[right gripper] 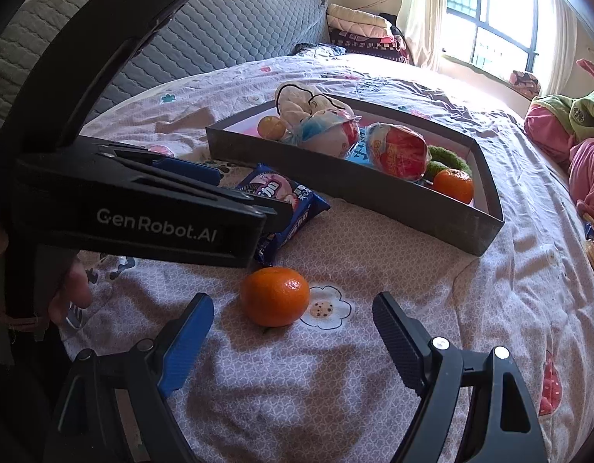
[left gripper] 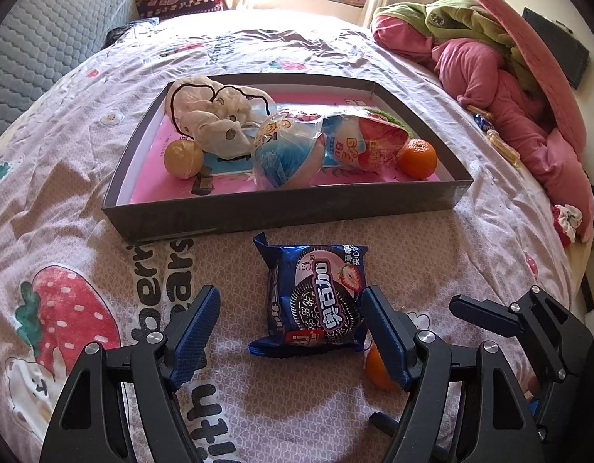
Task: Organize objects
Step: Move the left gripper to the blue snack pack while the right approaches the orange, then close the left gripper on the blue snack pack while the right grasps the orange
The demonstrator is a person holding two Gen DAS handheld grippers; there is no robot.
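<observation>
A blue cookie packet point(left gripper: 316, 301) lies on the patterned bedsheet, just in front of a shallow dark box point(left gripper: 281, 212). My left gripper point(left gripper: 290, 291) is open, and the packet sits between its blue pads without either pad pressing on it. A loose tangerine point(right gripper: 275, 296) rests on the sheet to the packet's right. My right gripper point(right gripper: 293, 301) is open around the tangerine and is not touching it. In the left wrist view that tangerine point(left gripper: 374, 370) is half hidden behind one finger. The box holds another tangerine point(left gripper: 417, 157), a yellow ball point(left gripper: 183, 160), a white plush item point(left gripper: 216, 115) and two wrapped snacks point(left gripper: 285, 154).
A heap of pink and green bedding point(left gripper: 490, 88) fills the bed's right side. A grey quilted headboard point(left gripper: 46, 38) stands at the left. The left gripper's black body point(right gripper: 142, 212), with a hand point(right gripper: 71, 289) under it, crowds the right wrist view's left.
</observation>
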